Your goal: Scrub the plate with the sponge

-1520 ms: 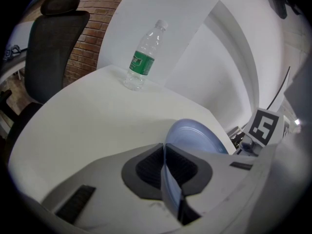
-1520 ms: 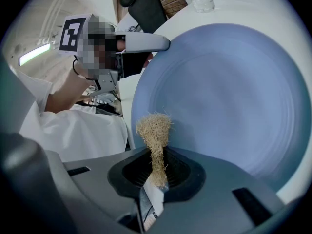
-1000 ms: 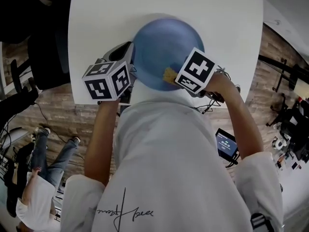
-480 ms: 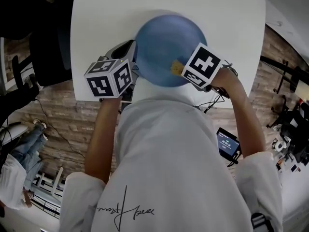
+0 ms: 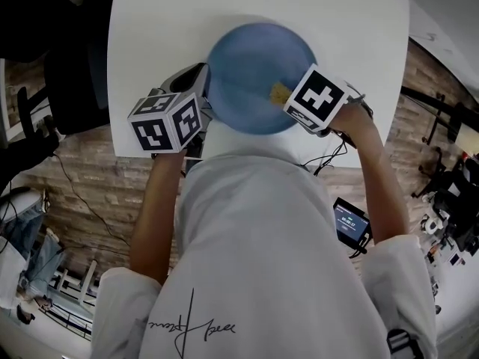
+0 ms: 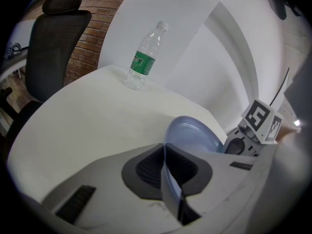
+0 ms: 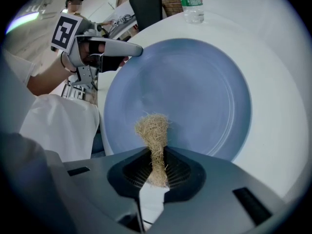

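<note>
A round blue plate (image 5: 251, 69) (image 7: 195, 91) lies near the front edge of the white table (image 5: 150, 28). My left gripper (image 5: 203, 99) (image 6: 170, 177) is shut on the plate's left rim (image 6: 192, 133). The rim stands edge-on between its jaws. My right gripper (image 5: 288, 99) (image 7: 156, 172) is shut on a tan fibrous sponge (image 5: 279, 93) (image 7: 153, 135). The sponge's tuft rests on the plate's near right part. Most of both grippers' jaws hide under their marker cubes in the head view.
A clear water bottle (image 6: 144, 57) (image 7: 191, 1) with a green label stands at the table's far side. A black office chair (image 6: 56, 38) is beyond the table's left edge. Cables and a small screen (image 5: 350, 223) lie on the floor at right.
My right gripper and the sponge have slid rightward and a little farther across the plate. The left gripper holds the rim in nearly the same place.
</note>
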